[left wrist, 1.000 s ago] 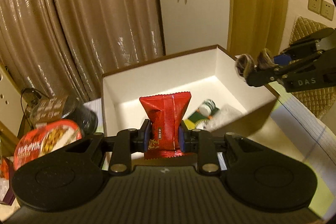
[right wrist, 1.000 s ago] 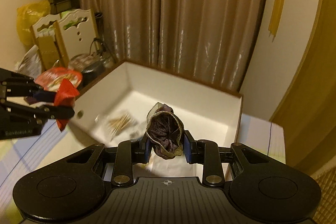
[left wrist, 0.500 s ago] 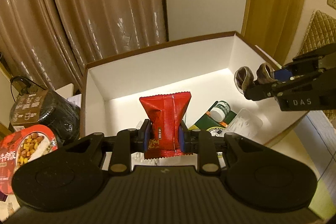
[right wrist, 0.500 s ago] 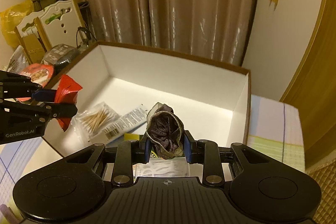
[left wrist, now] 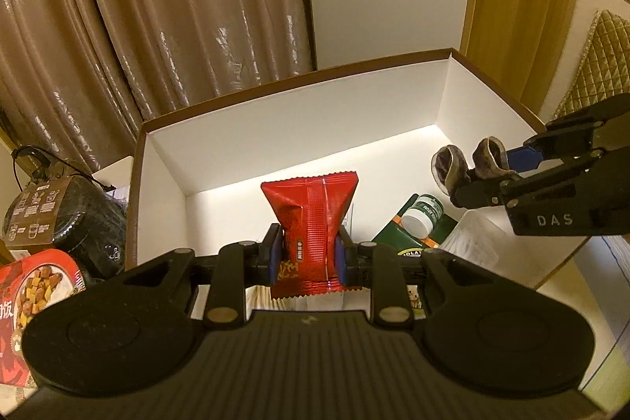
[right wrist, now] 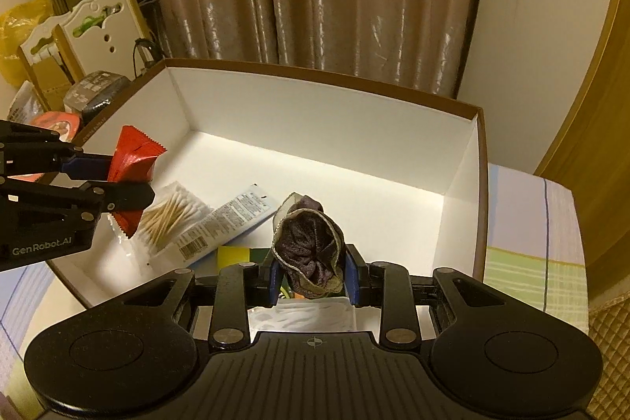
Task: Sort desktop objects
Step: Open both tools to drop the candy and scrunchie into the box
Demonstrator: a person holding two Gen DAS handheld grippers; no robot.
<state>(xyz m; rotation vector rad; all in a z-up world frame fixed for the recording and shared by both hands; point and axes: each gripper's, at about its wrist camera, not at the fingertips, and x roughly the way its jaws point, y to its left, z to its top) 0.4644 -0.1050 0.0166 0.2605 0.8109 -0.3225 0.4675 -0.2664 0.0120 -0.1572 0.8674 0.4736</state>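
Both grippers loaded, held over open white box (right wrist: 460, 160)

Left gripper (left wrist: 308, 254) clamped on red snack packet (left wrist: 311, 219), upright, yellow print on lower part too small to read; right gripper (right wrist: 313, 272) clenched on dark crumpled cloth pouch (right wrist: 309, 247), suspended above box floor. Lettering "GenRobot.AI" on left tool body, "DAS" on right. Inside box: cotton swabs bag (right wrist: 173, 211), white sachet with barcode (right wrist: 220, 223), small text illegible; green carton (left wrist: 413, 235) reading "…OLAT…", rest covered, white-capped bottle (left wrist: 423, 213) lying on it. Outside left wall: red meal tub (left wrist: 35, 286), cut off by frame, characters partly visible
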